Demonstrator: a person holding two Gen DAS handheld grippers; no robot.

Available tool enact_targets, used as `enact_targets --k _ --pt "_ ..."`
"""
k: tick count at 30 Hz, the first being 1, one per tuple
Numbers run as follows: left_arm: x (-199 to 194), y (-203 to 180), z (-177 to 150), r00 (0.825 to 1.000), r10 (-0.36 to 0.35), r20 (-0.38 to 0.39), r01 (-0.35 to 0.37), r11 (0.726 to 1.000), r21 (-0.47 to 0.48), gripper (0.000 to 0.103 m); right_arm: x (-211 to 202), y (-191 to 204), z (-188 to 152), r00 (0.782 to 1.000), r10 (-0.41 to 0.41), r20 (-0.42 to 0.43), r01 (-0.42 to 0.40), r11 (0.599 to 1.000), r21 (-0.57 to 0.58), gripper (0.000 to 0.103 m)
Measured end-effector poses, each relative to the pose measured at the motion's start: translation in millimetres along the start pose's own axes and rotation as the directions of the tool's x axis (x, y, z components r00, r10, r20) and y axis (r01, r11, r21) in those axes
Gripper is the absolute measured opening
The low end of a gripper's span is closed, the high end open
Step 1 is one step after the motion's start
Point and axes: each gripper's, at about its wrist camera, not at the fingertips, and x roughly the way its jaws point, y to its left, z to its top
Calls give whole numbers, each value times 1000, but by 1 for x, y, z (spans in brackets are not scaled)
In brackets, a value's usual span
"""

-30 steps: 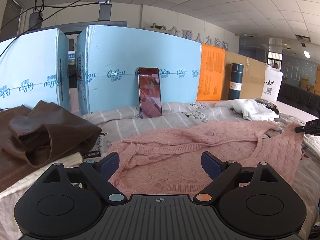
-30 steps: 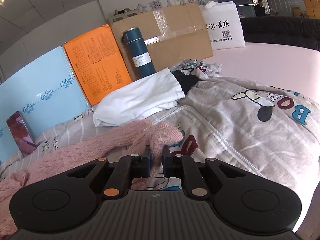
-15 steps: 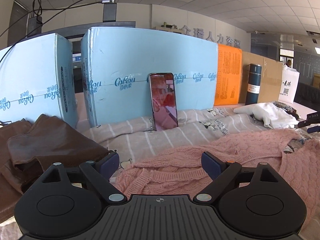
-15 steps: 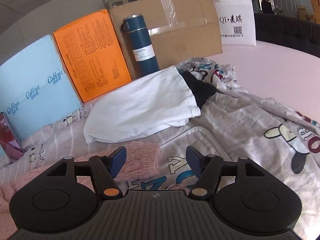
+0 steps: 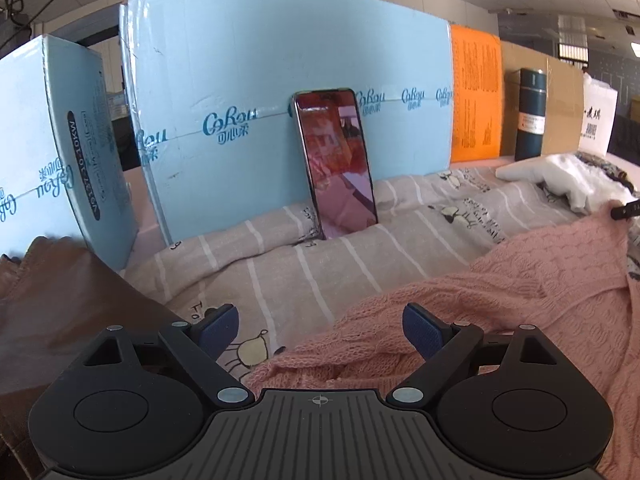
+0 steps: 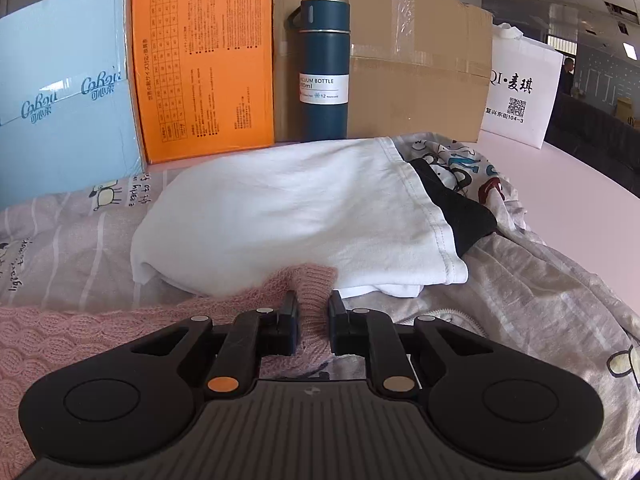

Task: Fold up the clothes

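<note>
Right fingers: the right gripper has just been closing, and its black jaws now stand narrow with the ribbed cuff of the pink cable-knit sweater pinched between the pads.
Left fingers: the left gripper stands wide with nothing between its blue pads; one pad hangs over the sweater's edge, the other over the grey striped cartoon-print bedsheet.
Sweater, left side: the near pink hem lies between the open pads and a little toward the right one, so that hand looks placed for a grab straight ahead and down.
Sweater's long axis: in the left wrist view the knit runs from the open pads away to the right, up to a black tip at the frame's right edge, probably the other gripper.
Nearer hand: right for the cuff, left for the hem; the fold likely turns on both ends being held.
Beyond the cuff: a folded white cotton garment touches or overlaps the pink cuff, and could be dragged if the cuff is pulled.
Left flank: a brown leather-like garment lies just beside the left pad.
Far: a smartphone with a lit red screen leans on a pale blue carton; a dark blue vacuum bottle stands by a brown cardboard box.
</note>
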Motion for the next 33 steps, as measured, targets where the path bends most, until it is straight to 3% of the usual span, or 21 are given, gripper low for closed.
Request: enact_targets --k 2,4,6,9,11,13,16,18,20,24,27,28,30,33 --pt "6 -1 -3 1000 21 -21 -20 999 33 92 4 -5 -2 1000 1 -10 -1 1000 22 17" --pt "0 1 -3 1000 25 2 -25 999 29 92 -5 -4 1 1000 -13 28 12 999 33 31" --pt "-7 4 -3 999 29 25 -30 999 26 92 -24 -1 6 996 -18 93 14 999 49 58" --pt "-20 7 -4 997 38 62 -39 999 19 92 -52 9 14 986 100 132 -112 990 89 62" --pt "-29 9 -7 995 40 87 -41 999 9 92 -61 25 15 961 259 101 -270 956 118 62" --pt "-36 11 -11 994 37 105 -36 999 -8 95 -66 44 14 909 413 57 -417 897 149 62" --pt "-43 13 -19 991 51 121 -48 998 -27 95 -65 92 6 780 623 -62 -606 776 174 62" --pt "-48 15 -24 990 49 133 -45 998 -33 95 -68 129 0 711 692 -128 -678 722 135 61" --pt "-53 17 -27 988 47 150 -42 998 -36 95 -71 161 -5 670 718 -189 -713 693 106 61" --pt "-62 21 -30 982 31 187 -22 999 -48 96 -66 198 -11 647 701 -300 -694 704 150 61" --pt "-66 23 -32 979 18 205 -5 998 -65 97 -57 202 -17 659 676 -328 -646 733 213 59" --pt "-67 23 -32 978 16 209 -1 998 -69 98 -54 203 -19 663 669 -338 -630 741 232 55" --pt "-67 23 -33 977 18 212 -4 998 -66 98 -53 209 -22 664 666 -339 -640 741 203 12" --pt "-65 23 -34 978 29 205 -15 997 -70 98 -62 214 -19 718 643 -268 -638 761 119 8"
